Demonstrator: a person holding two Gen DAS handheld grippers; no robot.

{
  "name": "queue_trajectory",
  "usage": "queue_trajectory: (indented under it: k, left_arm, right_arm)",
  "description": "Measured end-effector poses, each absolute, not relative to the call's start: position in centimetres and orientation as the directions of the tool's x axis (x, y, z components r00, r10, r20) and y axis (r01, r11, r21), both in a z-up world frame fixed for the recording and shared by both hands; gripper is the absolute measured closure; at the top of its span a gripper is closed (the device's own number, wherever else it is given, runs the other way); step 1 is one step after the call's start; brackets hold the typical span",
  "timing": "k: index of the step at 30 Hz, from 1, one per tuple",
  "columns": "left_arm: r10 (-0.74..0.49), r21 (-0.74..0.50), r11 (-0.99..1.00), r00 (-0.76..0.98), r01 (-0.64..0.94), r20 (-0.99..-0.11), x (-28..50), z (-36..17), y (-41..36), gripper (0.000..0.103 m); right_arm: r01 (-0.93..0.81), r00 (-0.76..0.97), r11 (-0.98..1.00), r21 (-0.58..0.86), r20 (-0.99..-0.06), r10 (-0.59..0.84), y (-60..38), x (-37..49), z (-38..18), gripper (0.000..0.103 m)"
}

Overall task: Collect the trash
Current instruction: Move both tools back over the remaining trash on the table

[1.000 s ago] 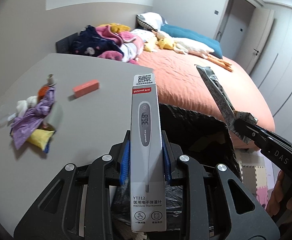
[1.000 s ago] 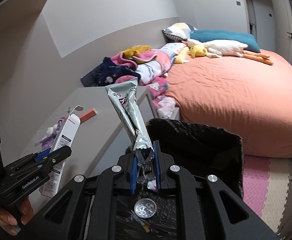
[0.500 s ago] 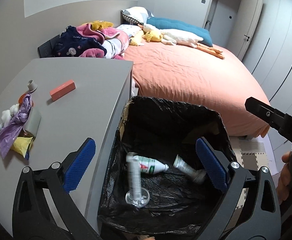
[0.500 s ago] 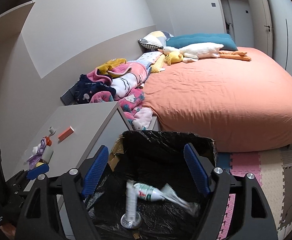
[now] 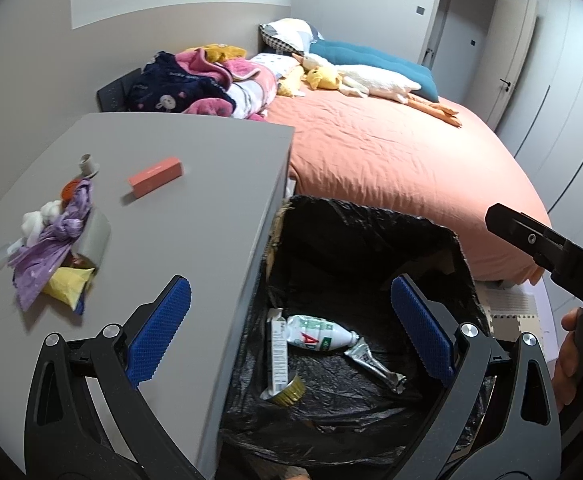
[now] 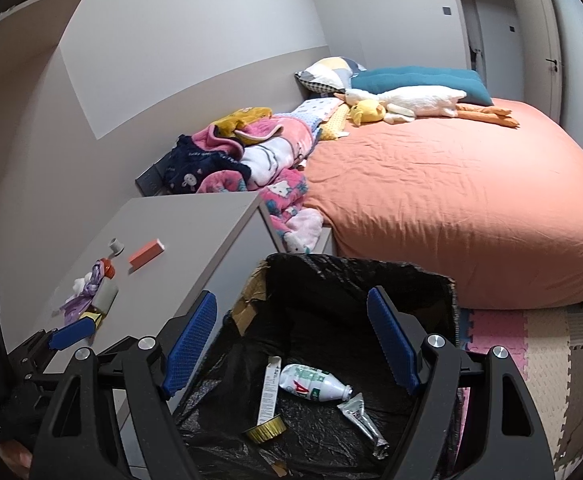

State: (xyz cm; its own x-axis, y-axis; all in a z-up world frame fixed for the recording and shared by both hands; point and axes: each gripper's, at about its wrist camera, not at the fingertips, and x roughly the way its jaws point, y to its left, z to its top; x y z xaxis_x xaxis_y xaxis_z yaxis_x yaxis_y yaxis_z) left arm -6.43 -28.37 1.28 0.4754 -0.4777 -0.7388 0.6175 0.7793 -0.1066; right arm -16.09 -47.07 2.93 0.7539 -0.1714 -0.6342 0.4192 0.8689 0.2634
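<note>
My left gripper [image 5: 289, 328] is open and empty above the black-lined trash bin [image 5: 371, 240], at the edge of the grey table [image 5: 195, 216]. My right gripper [image 6: 291, 340] is open and empty over the same bin [image 6: 351, 280]. In the bin lie the thermometer box [image 5: 278, 350], a white bottle [image 5: 317, 332], a silver wrapper [image 5: 373, 364] and a gold lid [image 5: 289, 392]. On the table lie a trash pile with purple wrapper [image 5: 55, 240], yellow packet [image 5: 67, 286], a pink box [image 5: 155, 172] and a small grey cap [image 5: 87, 164].
An orange bed [image 5: 391, 160] with pillows, a plush duck and a heap of clothes [image 5: 203, 80] lies behind the bin. Foam floor mats [image 6: 539, 360] lie to the right. The right gripper's body [image 5: 551, 256] shows at the left view's right edge.
Both grippers opened and dropped their loads: the thermometer box and the silver wrapper now lie in the bin. Both grippers have stayed open since, with the views shifting slightly.
</note>
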Motion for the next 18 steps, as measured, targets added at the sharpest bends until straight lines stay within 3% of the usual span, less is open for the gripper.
queue_trajectory:
  k: [18]
  left_arm:
    - [-0.408, -0.093, 0.853, 0.546, 0.514, -0.731, -2.9, 1.3, -22.1, 0.007]
  right_arm:
    - [0.314, 0.762, 0.914, 0.258, -0.643, -0.080, -41.8, -10.8, 2.4, 0.025]
